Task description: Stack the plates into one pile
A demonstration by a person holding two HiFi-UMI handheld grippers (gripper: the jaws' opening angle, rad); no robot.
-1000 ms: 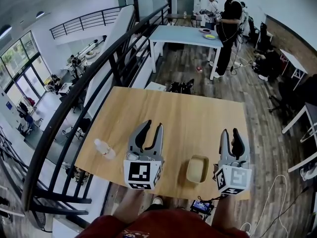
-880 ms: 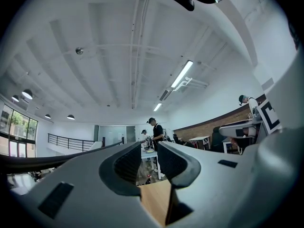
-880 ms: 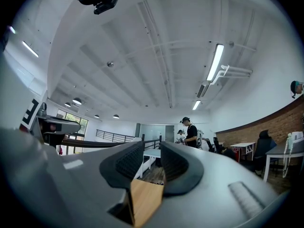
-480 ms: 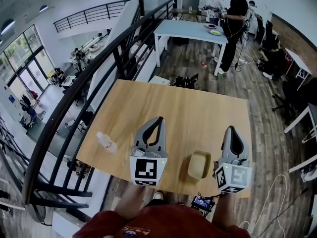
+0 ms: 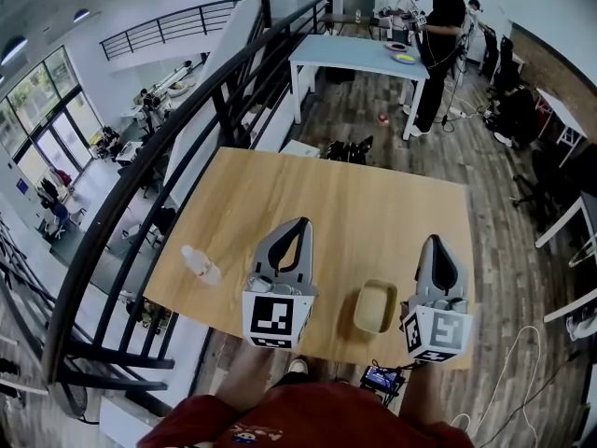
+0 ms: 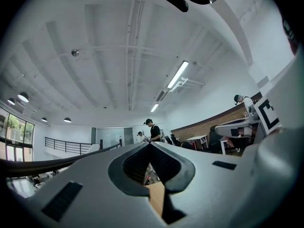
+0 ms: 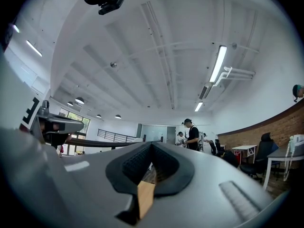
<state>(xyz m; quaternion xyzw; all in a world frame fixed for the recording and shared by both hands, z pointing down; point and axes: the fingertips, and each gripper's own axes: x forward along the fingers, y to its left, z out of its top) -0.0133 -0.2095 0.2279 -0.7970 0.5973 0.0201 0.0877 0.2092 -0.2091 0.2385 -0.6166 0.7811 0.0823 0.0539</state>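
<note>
Newly closed left tongs point(image 5: 300, 221), right tongs point(image 5: 437, 240) at table-edge point(image 5: 331, 340)

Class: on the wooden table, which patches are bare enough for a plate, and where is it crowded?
The far half of the wooden table, beyond both grippers' tips, is bare. So is the strip between the bottle and the left gripper, whose jaws just closed empty. Crowded: the near edge, where the beige dish sits between left and right gripper.

A clear bottle point(image 5: 200, 265) lies near the wooden table's point(image 5: 345, 203) left edge, with a black railing point(image 5: 187, 129) alongside and a pale blue table point(image 5: 359, 56) beyond.
</note>
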